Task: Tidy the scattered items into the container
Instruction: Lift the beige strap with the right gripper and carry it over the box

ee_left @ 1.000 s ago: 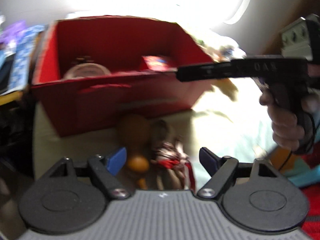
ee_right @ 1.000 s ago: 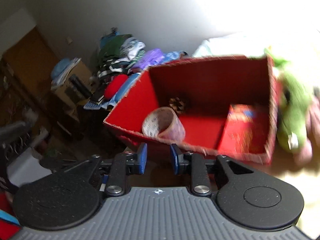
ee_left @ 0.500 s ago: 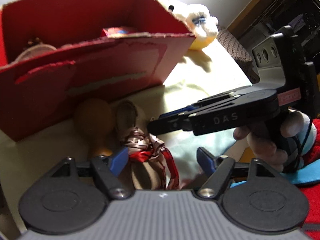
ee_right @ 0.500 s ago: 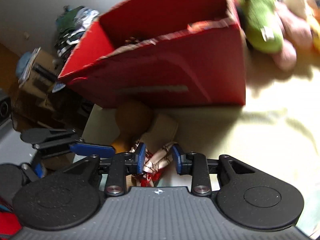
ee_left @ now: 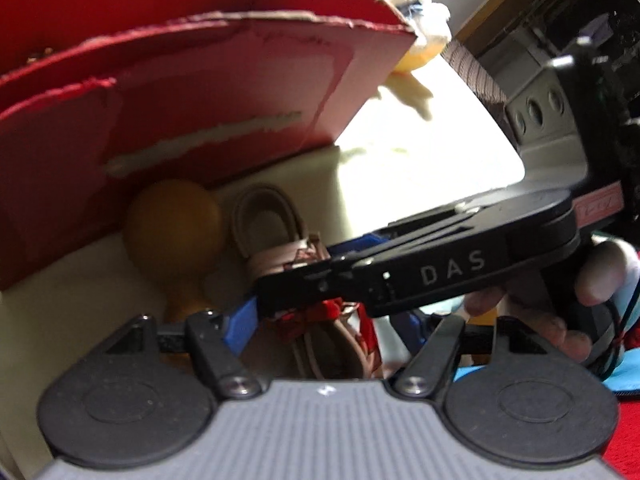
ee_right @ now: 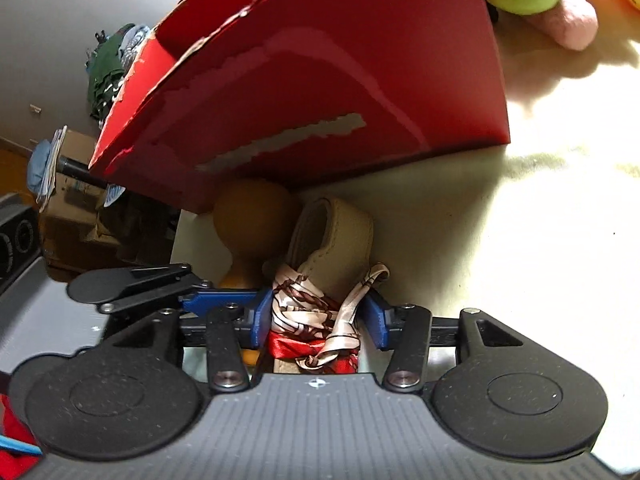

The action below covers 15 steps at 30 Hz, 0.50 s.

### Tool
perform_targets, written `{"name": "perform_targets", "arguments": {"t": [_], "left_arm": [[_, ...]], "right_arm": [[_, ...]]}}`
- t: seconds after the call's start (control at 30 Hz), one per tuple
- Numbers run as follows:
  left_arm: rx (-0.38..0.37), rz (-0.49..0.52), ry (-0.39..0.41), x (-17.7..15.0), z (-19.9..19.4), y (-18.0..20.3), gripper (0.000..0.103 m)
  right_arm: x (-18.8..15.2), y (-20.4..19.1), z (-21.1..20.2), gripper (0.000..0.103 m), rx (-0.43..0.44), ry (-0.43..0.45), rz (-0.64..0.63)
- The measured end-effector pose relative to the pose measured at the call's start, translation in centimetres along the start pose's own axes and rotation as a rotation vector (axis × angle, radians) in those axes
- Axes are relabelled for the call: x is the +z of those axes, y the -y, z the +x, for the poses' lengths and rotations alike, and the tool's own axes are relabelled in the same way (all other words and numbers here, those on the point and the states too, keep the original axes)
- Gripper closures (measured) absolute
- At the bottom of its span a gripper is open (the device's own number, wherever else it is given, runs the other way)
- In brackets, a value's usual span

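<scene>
A beige strap (ee_right: 332,240) with a tied scarf (ee_right: 316,320) lies on the table (ee_right: 520,240), just in front of the red box (ee_right: 320,80). A brown ball toy (ee_right: 252,216) sits beside it. The right tongs (ee_right: 318,318) are opening, with the scarf between them. The left tongs (ee_left: 324,322) are apart and closing around the strap.

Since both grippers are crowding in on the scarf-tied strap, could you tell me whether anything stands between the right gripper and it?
Nothing visible does. The right gripper is opening with the scarf-tied strap already between its fingers. The left gripper closes in from the side, and the orange maraca lies beside the strap.
</scene>
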<state>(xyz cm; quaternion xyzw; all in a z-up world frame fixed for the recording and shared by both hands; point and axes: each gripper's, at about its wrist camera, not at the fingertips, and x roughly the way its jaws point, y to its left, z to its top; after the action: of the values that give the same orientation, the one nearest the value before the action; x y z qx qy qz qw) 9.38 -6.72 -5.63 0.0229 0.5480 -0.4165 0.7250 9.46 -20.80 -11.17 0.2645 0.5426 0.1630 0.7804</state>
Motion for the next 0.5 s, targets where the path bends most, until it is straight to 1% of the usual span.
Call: {"name": "perform_targets", "arguments": {"t": [0.03, 0.07, 0.13, 0.2, 0.23, 0.37, 0.5], "left_arm": [[-0.002, 0.006, -0.005, 0.1, 0.1, 0.1, 0.041], [-0.001, 0.013, -0.005, 0.2, 0.2, 0.2, 0.043], [0.000, 0.024, -0.001, 0.6, 0.2, 0.3, 0.051], [-0.012, 0.042, 0.008, 0.9, 0.1, 0.7, 0.055], [-0.017, 0.057, 0.010, 1.0, 0.0, 1.0, 0.057], [-0.043, 0.130, 0.024, 2.0, -0.4, 2.5, 0.057], [-0.080, 0.194, 0.064, 3.5, -1.7, 4.3, 0.058]], "right_arm": [[0.0, 0.1, -0.2, 0.058, 0.005, 0.002, 0.002], [-0.1, 0.2, -0.5, 0.060, 0.009, 0.005, 0.007], [0.1, 0.7, -1.2, 0.067, 0.012, 0.007, 0.021], [0.0, 0.9, -2.0, 0.067, -0.008, 0.012, 0.021], [0.0, 0.9, -2.5, 0.069, -0.014, 0.016, 0.016], [-0.1, 1.4, -4.6, 0.071, -0.029, 0.040, 0.023], [-0.2, 1.7, -7.8, 0.071, -0.029, 0.107, 0.048]]}}
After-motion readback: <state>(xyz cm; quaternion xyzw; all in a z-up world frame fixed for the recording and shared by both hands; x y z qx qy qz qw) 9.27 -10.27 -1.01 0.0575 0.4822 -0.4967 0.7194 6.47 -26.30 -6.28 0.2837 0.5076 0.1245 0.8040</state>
